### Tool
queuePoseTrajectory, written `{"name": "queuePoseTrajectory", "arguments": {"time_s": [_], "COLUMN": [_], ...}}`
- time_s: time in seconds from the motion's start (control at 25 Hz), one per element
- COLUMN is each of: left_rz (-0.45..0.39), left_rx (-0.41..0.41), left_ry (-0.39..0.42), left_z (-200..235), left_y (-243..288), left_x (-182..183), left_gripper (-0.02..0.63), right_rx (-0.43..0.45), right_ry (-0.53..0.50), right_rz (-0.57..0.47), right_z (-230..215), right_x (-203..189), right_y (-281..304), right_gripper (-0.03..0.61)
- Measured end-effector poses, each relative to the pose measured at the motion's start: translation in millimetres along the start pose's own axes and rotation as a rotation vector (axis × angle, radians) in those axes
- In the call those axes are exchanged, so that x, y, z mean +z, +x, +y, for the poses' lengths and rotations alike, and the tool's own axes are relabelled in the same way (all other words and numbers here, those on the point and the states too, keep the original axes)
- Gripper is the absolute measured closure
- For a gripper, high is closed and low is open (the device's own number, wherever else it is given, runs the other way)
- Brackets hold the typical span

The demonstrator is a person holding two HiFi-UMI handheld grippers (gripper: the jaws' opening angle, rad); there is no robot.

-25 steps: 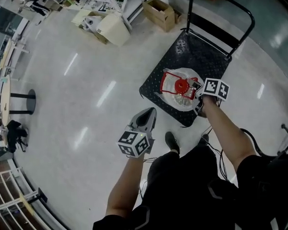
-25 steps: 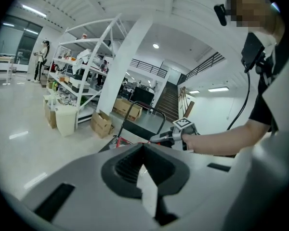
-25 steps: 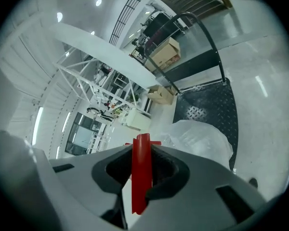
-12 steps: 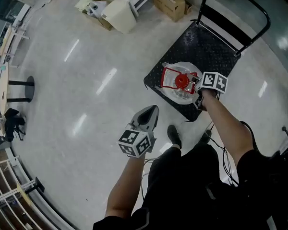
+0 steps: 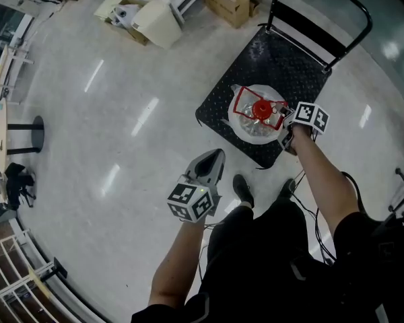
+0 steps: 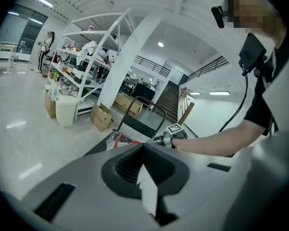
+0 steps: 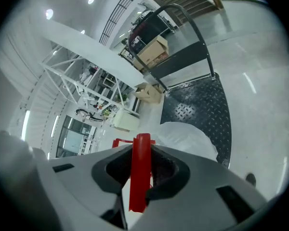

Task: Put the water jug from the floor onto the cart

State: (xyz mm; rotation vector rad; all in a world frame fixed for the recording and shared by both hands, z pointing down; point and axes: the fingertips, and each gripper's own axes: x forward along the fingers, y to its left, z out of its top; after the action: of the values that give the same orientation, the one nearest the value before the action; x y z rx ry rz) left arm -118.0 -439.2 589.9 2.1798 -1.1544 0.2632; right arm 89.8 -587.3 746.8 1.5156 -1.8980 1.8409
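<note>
Right gripper (image 5: 285, 124) clamped on water jug (image 5: 258, 117) red handle (image 7: 139, 177), jug over cart (image 5: 287, 58) deck; left gripper (image 5: 209, 166) jaws together, empty.

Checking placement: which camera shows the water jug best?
Head view: the whole water jug shows, over the cart. Right gripper view shows only its red handle clamped and some body; left gripper view, a red sliver.

Glossy floor (image 5: 87, 147), studded black cart (image 5: 283, 52), seemingly clear-plastic water jug (image 5: 256, 130)
</note>
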Motion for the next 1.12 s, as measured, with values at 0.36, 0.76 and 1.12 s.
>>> {"name": "queuePoseTrajectory", "arguments": {"time_s": [0.36,0.76,1.12], "left_rz": [0.038,0.0,-0.132], "left_rx": [-0.025,-0.084,-0.27], "left_ry": [0.013,0.065,0.177], "left_z": [-25.9,-70.6,-182.1], "left_y": [14.6,30.6,58.7], "left_x": [-3.6,26.5,91.9], "left_gripper": [0.615,0.615,0.615], "right_rx": [-0.033,-0.05,0.118], "right_ry": [-0.048,-0.222,-0.399], "right_rz": [0.039,-0.086,-0.322], "right_z": [-25.0,-27.2,35.9], "right_x": [-0.7,52.5,113.5], "right_y": [-5.4,-90.7,-282.5], "right_gripper": [0.506,0.416,0.421]}}
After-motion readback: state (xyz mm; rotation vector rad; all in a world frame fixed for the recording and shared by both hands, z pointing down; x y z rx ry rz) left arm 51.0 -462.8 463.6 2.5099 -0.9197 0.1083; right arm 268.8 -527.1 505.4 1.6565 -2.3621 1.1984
